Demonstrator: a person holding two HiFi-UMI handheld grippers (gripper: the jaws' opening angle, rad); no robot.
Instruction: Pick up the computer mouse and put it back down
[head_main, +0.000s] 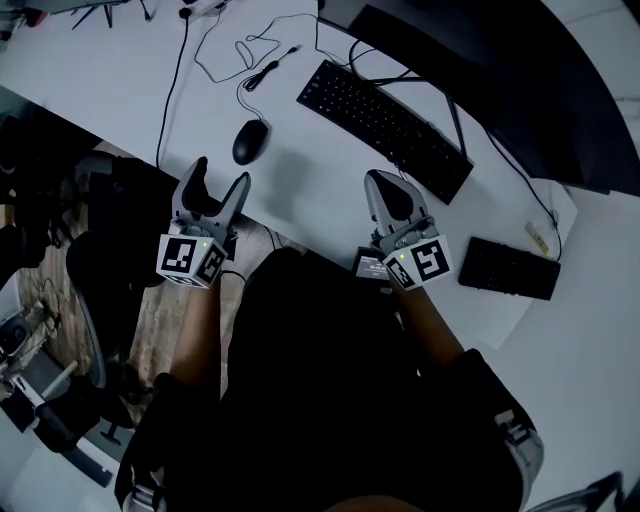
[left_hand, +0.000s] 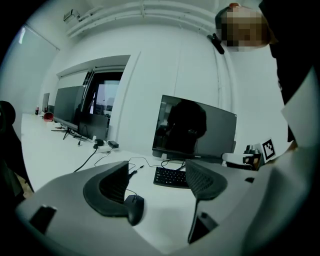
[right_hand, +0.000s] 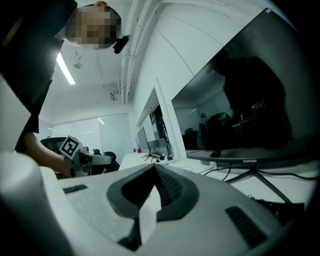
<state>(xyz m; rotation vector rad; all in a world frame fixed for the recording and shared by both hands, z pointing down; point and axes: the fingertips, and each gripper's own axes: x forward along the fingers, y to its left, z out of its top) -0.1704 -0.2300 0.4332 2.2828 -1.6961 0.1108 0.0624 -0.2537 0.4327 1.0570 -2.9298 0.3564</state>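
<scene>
1. White table (head_main: 110, 90) carries everything; both tools sit at its near edge.
2. Dark monitor (head_main: 520, 80) at the far right, on a stand.
3. Black keyboard (head_main: 385, 118) lies diagonally in front of the monitor.
4. Left tool (head_main: 221, 175): jaws wide apart, nothing between them, pointing at the mouse.
5. Right tool (head_main: 385, 185): jaws pressed together, empty, just short of the keyboard's near edge.
6. Small black pad (head_main: 510, 267) at right, apart from the keyboard.
7. Black mouse (head_main: 250, 141) flat on the table, just ahead of the left tool, left of the keyboard, not touched.
8. Mouse cable (head_main: 245, 95) runs away from it across the table.
</scene>
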